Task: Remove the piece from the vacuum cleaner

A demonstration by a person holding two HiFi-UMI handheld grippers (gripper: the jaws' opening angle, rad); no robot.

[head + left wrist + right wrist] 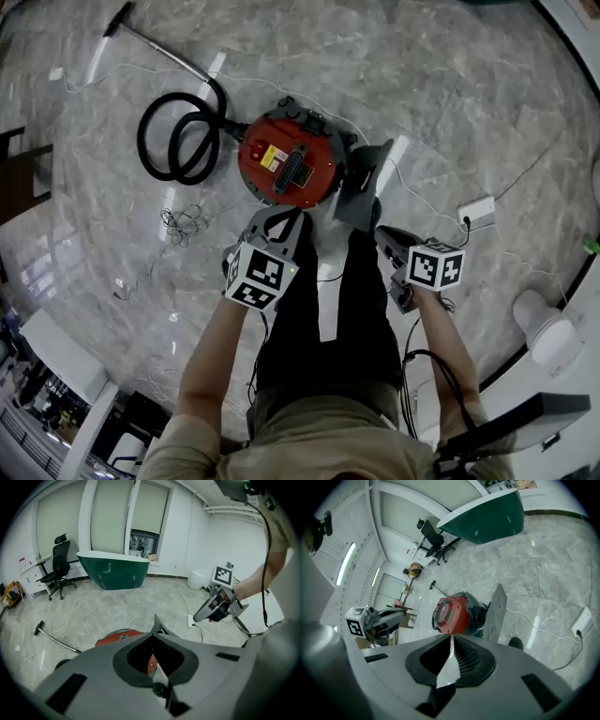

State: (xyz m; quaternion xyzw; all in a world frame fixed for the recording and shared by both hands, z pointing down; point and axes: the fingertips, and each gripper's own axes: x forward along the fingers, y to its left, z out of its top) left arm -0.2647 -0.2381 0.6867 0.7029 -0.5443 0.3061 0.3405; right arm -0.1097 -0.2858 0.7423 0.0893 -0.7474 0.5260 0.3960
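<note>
The red round vacuum cleaner stands on the marble floor. Its black hose is coiled to the left, and the wand runs away to the far left. A flat grey piece leans upright against the vacuum's right side; it also shows in the right gripper view. My left gripper hovers just short of the vacuum's near edge, jaws together and holding nothing. My right gripper hangs near the grey piece, shut and empty. Both point at the vacuum.
A white power strip with its cable lies on the floor at the right. A white appliance stands further right. The person's legs are below the grippers. A green bathtub and an office chair stand far off.
</note>
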